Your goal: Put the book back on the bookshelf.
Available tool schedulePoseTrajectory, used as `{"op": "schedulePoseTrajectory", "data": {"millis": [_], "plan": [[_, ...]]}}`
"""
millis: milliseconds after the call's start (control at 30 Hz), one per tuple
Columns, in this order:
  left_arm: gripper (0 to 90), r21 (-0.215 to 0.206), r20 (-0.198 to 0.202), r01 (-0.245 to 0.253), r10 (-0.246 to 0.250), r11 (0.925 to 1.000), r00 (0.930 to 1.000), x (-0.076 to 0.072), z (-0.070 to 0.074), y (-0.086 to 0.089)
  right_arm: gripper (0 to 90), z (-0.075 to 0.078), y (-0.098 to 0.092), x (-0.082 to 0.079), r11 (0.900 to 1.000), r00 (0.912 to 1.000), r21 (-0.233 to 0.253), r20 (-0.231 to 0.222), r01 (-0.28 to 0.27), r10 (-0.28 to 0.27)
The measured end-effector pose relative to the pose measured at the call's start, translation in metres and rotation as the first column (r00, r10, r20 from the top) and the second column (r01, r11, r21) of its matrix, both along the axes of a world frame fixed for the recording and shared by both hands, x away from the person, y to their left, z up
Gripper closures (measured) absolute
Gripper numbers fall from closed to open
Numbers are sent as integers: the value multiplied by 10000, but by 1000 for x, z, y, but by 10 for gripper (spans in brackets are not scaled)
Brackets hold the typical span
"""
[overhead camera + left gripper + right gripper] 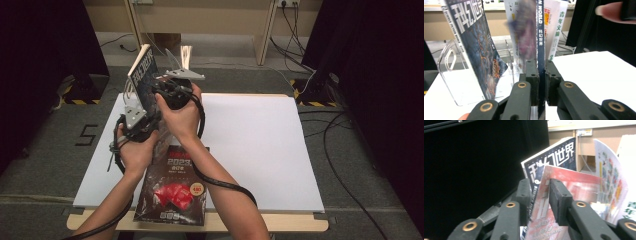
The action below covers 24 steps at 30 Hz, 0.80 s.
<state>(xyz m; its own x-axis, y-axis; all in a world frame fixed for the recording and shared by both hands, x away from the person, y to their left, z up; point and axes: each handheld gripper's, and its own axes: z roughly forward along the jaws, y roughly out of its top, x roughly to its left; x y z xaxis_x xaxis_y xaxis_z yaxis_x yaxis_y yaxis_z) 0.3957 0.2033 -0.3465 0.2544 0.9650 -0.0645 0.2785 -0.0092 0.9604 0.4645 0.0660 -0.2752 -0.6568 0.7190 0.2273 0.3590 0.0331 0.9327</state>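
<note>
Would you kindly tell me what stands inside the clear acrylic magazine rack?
Inside the clear acrylic magazine rack stand a dark blue science-fiction magazine and a white magazine with green lettering. The held magazine hides what lies between them.
</note>
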Motion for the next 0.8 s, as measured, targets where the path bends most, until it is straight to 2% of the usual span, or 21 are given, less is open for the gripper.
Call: {"op": "schedulePoseTrajectory", "data": {"millis": [100, 167, 200, 267, 400, 600, 733, 800], "plan": [[838, -178, -51, 225, -226, 9996, 9997, -1, -4, 6, 661, 4, -2, -5, 9989, 9992, 249, 38, -395, 394], [838, -290, -9, 309, -309, 9991, 9995, -2, -5, 10, 648, 8, -6, -10, 9960, 9981, 641, 35, -618, 618], [838, -386, 48, 344, -343, 9987, 9994, -1, -4, 12, 647, 10, -10, -13, 9950, 9980, 776, -20, -623, 626], [838, -420, 88, 418, -414, 9982, 9991, -1, -3, 17, 644, 14, -18, -17, 9950, 9982, 806, 174, -586, 573], [838, -664, 153, 464, -454, 9967, 9989, -3, -1, 27, 642, 15, -40, -22, 9956, 9992, 872, 240, -352, 332], [839, -966, 210, 571, -553, 9937, 9982, -5, -3, 43, 641, 1, -82, -22, 9967, 9997, 784, -141, 214, -203], [839, -1010, 335, 597, -566, 9931, 9978, -7, -3, 51, 642, -15, -107, -21, 9956, 9975, 743, -451, 575, -543], [840, -1173, 362, 686, -648, 9907, 9972, -8, -5, 54, 641, -24, -118, -22, 9940, 9948, 765, -721, 781, -726]]}}
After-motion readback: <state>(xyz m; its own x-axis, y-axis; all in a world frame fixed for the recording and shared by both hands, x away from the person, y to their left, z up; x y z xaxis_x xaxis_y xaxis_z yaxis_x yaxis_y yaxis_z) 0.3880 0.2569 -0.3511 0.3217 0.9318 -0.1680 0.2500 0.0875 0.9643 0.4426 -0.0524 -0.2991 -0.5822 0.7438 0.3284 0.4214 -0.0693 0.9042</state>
